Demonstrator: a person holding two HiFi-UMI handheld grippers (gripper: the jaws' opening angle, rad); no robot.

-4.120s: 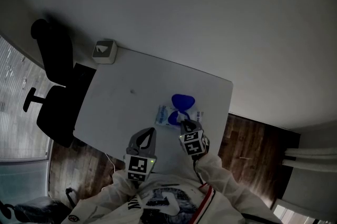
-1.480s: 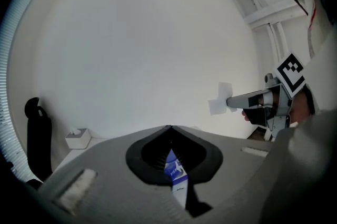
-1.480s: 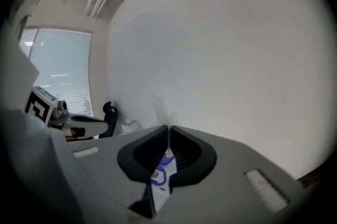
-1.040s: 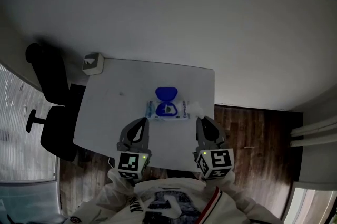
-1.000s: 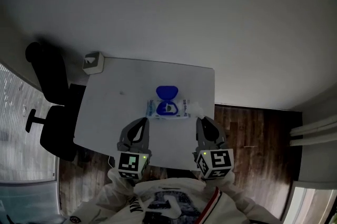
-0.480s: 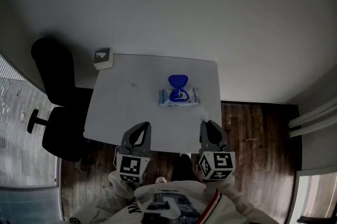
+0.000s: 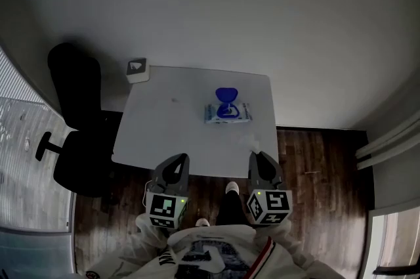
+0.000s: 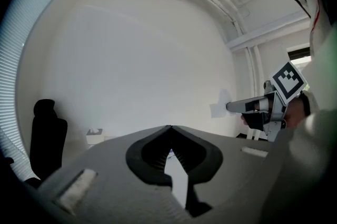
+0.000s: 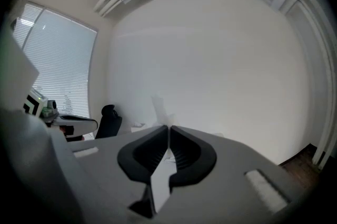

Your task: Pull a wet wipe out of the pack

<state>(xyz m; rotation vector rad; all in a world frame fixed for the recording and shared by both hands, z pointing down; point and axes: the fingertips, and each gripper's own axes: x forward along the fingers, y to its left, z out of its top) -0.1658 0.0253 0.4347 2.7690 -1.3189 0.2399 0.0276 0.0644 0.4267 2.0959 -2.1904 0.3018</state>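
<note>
The wet wipe pack (image 7: 227, 113), white and blue with its blue lid (image 7: 226, 96) flipped up, lies on the white table (image 7: 164, 133) toward its far right. Both grippers hang short of the table's near edge, over the wooden floor. My right gripper (image 7: 256, 157) is shut on a thin white wet wipe (image 9: 157, 106) that sticks up past its tips (image 9: 168, 127). In the left gripper view the same wipe (image 8: 219, 108) shows at the right gripper's tip. My left gripper (image 7: 181, 158) has its jaws together (image 8: 169, 128) with nothing between them.
A black office chair (image 7: 73, 120) stands left of the table. A white tissue box (image 7: 137, 69) sits on the table's far left corner. Window blinds (image 7: 20, 120) run along the left. The person's shoes (image 7: 231, 189) show on the wooden floor (image 7: 315, 166) between the grippers.
Both grippers have drawn back from over the table to beyond its near edge, the right one carrying the wipe. The pack now lies farther ahead and has stayed in place.
</note>
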